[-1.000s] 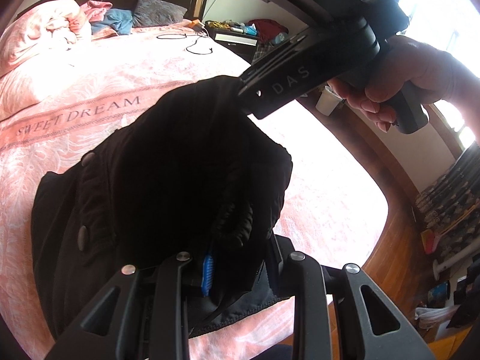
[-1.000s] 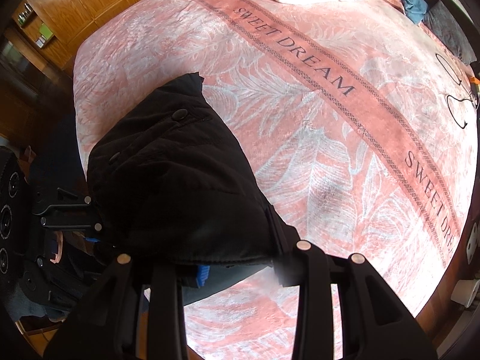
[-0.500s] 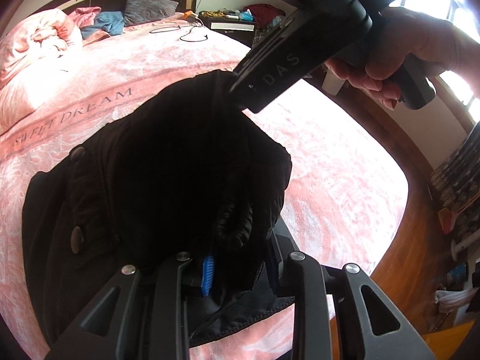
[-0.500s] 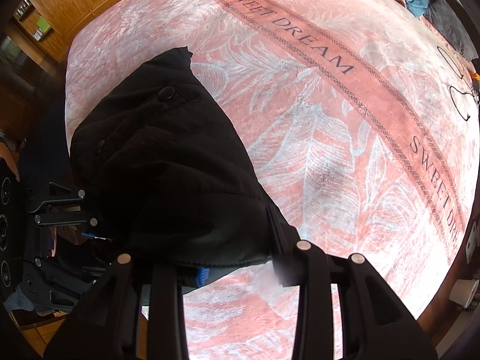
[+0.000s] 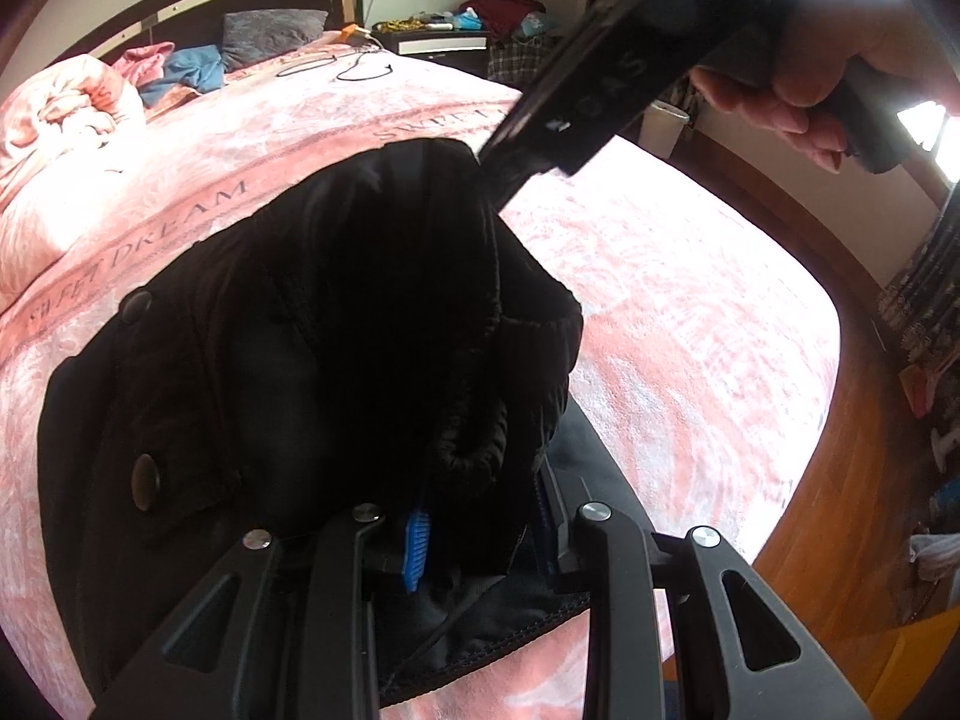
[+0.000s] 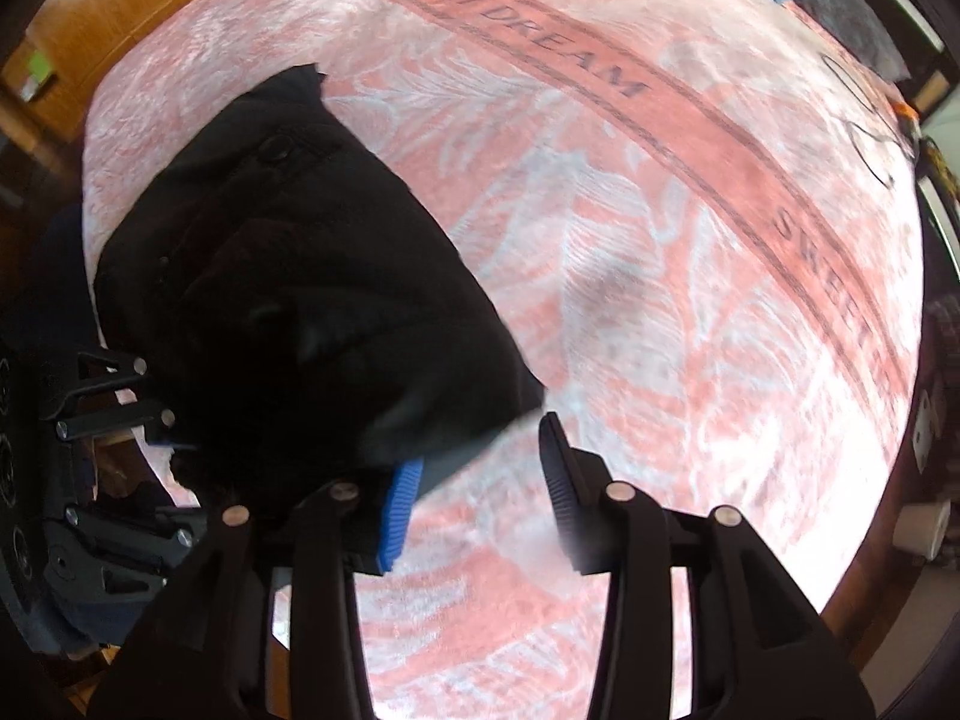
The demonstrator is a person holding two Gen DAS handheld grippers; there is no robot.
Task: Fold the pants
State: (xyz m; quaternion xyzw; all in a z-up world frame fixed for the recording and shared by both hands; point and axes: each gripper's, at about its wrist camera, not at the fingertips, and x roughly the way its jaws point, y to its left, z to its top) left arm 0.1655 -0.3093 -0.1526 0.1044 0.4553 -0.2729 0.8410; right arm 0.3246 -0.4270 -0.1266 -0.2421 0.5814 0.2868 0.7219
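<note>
Black pants point(image 5: 336, 330) with snap buttons lie bunched in a folded heap on the pink "SWEET DREAM" bedspread point(image 5: 660, 300). My left gripper point(image 5: 483, 531) is shut on a thick fold of the pants at their near edge. In the right wrist view the pants point(image 6: 312, 276) lie to the upper left. My right gripper point(image 6: 477, 498) has its jaws opening. The fabric edge rests only by the blue left pad point(image 6: 396, 516), and bare bedspread point(image 6: 660, 300) shows in the gap. The left wrist view shows a hand point(image 5: 840, 60) holding the right gripper's body point(image 5: 576, 102) above the pants' far corner.
A rolled pink duvet point(image 5: 60, 138), pillows and a black cable point(image 5: 342, 66) lie at the head of the bed. A cluttered nightstand point(image 5: 444, 42) and a white bin point(image 5: 663, 126) stand beyond. Wooden floor point(image 5: 840, 480) runs along the bed's right edge.
The right gripper's jaws have spread apart and the pants' edge has come free of its right pad. Both grippers have sunk toward the bed. The left grip is unchanged.
</note>
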